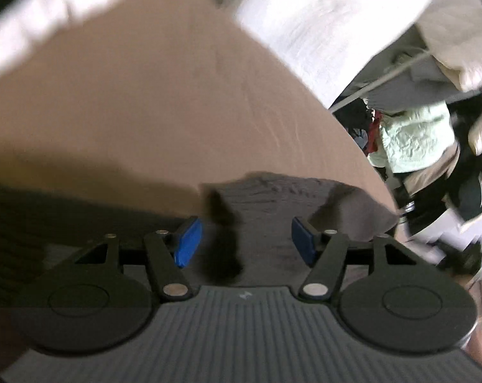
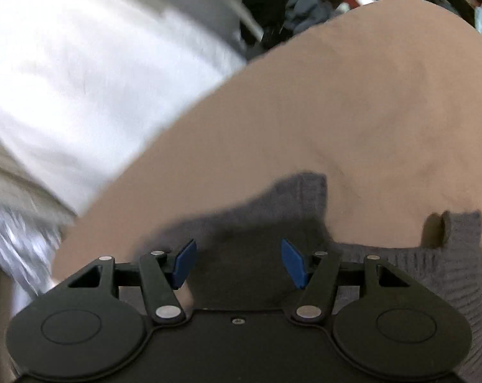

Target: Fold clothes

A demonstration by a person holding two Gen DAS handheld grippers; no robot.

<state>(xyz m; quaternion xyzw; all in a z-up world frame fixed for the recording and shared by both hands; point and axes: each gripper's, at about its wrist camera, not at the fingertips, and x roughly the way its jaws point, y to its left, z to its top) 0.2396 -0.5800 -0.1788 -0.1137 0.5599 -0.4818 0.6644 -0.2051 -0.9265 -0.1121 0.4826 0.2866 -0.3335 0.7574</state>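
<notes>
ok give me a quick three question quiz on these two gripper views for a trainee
1. True or false: the left gripper is clamped on the grey knit garment.
2. What colour is the surface under the garment? A) tan B) green C) black
3. Fill in: the pads of the right gripper are ____ in colour.

Key: 1 false, its jaws stand apart over the garment; 2 A; 3 blue.

Both fisheye views: soft, even daylight; heavy motion blur beyond the sharp foreground; curved edges; white cloth (image 2: 65, 73) overexposed.
</notes>
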